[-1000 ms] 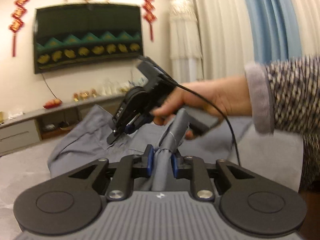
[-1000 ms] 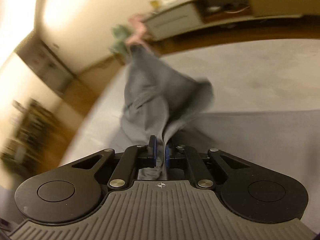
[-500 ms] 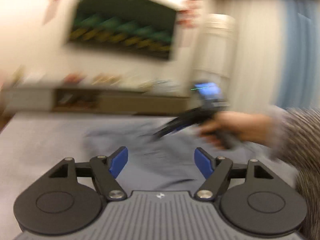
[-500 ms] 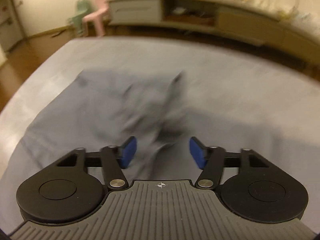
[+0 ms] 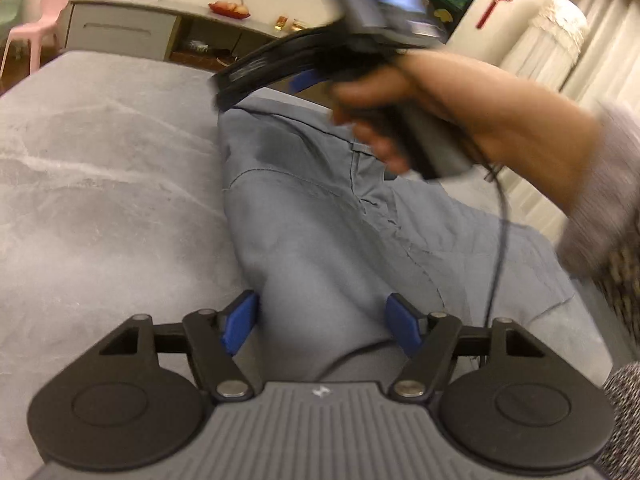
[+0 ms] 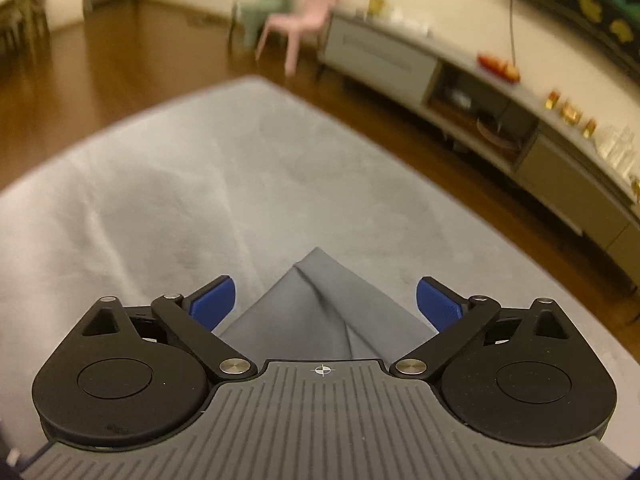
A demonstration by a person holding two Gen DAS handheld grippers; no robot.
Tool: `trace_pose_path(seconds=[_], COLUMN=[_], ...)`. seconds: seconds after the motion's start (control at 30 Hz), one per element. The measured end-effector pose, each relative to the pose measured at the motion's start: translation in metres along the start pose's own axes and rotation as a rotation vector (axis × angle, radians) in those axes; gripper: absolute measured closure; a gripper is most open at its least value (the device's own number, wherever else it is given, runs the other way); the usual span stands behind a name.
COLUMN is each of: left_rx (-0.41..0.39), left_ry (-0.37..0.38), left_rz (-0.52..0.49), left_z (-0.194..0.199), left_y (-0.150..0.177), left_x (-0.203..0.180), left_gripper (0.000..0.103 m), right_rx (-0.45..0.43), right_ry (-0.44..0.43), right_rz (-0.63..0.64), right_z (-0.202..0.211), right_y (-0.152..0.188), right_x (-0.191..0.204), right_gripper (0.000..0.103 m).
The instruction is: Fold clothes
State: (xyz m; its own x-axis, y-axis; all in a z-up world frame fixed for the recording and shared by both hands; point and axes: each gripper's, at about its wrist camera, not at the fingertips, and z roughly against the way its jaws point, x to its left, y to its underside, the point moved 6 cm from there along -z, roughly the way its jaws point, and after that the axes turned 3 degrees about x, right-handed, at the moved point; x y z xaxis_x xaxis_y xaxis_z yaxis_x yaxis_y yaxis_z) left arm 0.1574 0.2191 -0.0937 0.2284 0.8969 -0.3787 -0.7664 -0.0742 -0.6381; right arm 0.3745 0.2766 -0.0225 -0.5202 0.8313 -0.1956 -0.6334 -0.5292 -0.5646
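Now holding nothing on either side. At the left gripper (image 5: 320, 320), closing but with jaws apart, low over the near end of the grey trousers (image 5: 320, 208), cloth in the gap but not pinched. At the right gripper (image 6: 325, 300), opening wide above a folded corner of the same trousers, gripping nothing (from the left camera, seen raised in a hand (image 5: 440, 112) over the far part of the cloth). Lying flat on the grey bed cover (image 5: 100, 160), with the long axis running from near to far and a little to the right. Probably best to take the near end with the left side, being lower and closer, and to carry it toward the far end.
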Motion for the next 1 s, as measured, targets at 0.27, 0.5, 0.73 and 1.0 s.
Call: trace_pose_path(seconds=[0.27, 0.5, 0.73, 1.0], left_rx=[0.066, 0.034, 0.041, 0.028], left_ry=[-0.018, 0.015, -0.03, -0.009], left_rz=[-0.08, -0.07, -0.138, -0.127], left_z=[-0.018, -0.007, -0.009, -0.008], left_y=[0.014, 0.005, 0.006, 0.0], left_x=[-0.007, -0.004, -0.018, -0.008], left_gripper=[0.042, 0.042, 0.041, 0.036], right_rx=[0.106, -0.01, 0.145, -0.046], right_ry=[0.121, 0.03, 0.054, 0.379], right_rz=[-0.072, -0.169, 0.015, -0.062], right_z=[-0.046, 0.007, 0.044, 0.079], right_y=[-0.019, -0.015, 0.059, 0.094], right_x=[-0.051, -0.089, -0.08, -0.129], right_gripper=[0.103, 0.054, 0.057, 0.055])
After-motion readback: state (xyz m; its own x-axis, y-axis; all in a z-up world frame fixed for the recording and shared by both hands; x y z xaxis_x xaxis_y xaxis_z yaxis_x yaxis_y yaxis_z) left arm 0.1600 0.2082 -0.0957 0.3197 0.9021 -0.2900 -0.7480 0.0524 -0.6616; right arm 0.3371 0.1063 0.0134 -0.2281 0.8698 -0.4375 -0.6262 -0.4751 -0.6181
